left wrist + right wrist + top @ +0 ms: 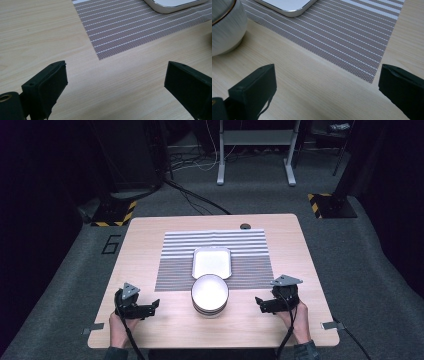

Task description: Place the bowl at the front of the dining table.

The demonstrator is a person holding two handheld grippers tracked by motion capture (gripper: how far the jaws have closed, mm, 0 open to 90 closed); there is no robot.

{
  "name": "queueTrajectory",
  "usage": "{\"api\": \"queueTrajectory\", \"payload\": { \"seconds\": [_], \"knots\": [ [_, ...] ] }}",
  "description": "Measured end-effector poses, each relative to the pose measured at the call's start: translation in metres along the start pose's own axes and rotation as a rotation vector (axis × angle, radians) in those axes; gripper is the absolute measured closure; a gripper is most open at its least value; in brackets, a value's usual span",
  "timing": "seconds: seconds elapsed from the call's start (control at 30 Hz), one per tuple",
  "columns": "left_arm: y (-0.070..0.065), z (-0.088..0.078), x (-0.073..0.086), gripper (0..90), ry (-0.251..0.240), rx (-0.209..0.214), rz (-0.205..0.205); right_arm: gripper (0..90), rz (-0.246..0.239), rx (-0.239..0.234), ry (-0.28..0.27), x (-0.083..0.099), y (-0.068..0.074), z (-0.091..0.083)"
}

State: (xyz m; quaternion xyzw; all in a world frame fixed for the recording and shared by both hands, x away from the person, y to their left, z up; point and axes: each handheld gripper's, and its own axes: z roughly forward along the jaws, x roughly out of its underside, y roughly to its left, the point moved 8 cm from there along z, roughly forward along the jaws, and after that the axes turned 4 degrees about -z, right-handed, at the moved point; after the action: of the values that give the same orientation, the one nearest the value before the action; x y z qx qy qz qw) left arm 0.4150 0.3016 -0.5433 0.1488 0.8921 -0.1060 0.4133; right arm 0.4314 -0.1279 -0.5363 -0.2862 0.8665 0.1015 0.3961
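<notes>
The left gripper (150, 307) rests near the table's near-left edge, jaws wide apart and holding nothing, pointing right toward the bowls. The right gripper (261, 304) mirrors it at the near right, also spread wide and empty, pointing left. Both sit on bare wood, well apart from anything.

Between them, near the near edge of the table (165, 325), stands a stack of bowls (210, 295), white with a thin dark rim. Just beyond it, touching or nearly so, lies a white tray (212, 262) on a striped mat (250, 255).

The bowls look like glazed ceramic: stiff, fairly heavy as a stack, slippery at the wall and liable to chip. I would take the top bowl by its rim, one jaw inside and one outside, and lift straight up so the lower ones do not drag along. The tray is shallow with a rounded lip, so its edge is the only place to pinch.

The right gripper view shows the curved wall of the bowl (224, 27) and a fine gold line at its rim, which the high view is too coarse to show. The left gripper view shows the mat's near corner (101, 57) and its woven dotted texture; the high view alone gives the whole layout.
</notes>
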Motion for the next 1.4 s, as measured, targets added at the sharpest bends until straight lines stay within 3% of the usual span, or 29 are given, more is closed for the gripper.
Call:
{"api": "queueTrajectory", "payload": {
  "seconds": [1.0, 1.4],
  "knots": [
    [-0.034, 0.008, -0.025, 5.0, -0.003, 0.086, 0.066, 1.6, -0.059, -0.047, -0.007, -0.027, 0.024, 0.004],
    [-0.05, 0.003, -0.039, 5.3, -0.047, 0.145, 0.073, 2.3, -0.081, -0.084, -0.025, -0.042, 0.036, 0.002]
  ]
}}
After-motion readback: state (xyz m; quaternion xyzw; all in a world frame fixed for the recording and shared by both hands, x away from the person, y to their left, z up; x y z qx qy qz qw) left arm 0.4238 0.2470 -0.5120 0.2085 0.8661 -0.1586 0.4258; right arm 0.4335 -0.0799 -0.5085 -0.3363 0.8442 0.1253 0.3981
